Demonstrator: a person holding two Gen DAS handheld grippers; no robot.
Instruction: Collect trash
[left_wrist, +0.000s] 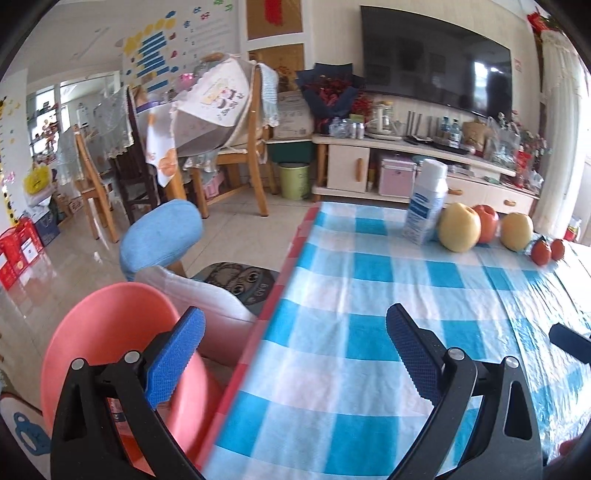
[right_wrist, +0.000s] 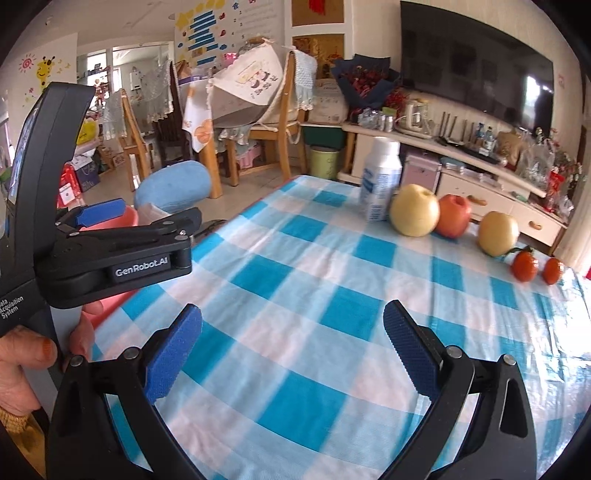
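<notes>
A white bottle with a blue label (left_wrist: 424, 206) (right_wrist: 380, 181) stands at the far end of the table with the blue checked cloth (left_wrist: 369, 332) (right_wrist: 314, 295). A pink plastic bin (left_wrist: 110, 347) (right_wrist: 110, 299) sits just off the table's left edge. My left gripper (left_wrist: 295, 314) (right_wrist: 147, 214) is open and straddles that edge, its left finger over the bin's mouth. My right gripper (right_wrist: 293, 310) is open over the cloth with nothing between its fingers. A person's hand (right_wrist: 22, 373) holds the left gripper.
Two yellow pears (right_wrist: 415, 216), a red apple (right_wrist: 452, 216) and two small orange fruits (right_wrist: 524, 266) lie beside the bottle. A blue-cushioned chair (left_wrist: 162, 236) stands behind the bin. Wooden chairs, a green bin (left_wrist: 293, 181) and a TV cabinet (left_wrist: 406, 166) stand beyond.
</notes>
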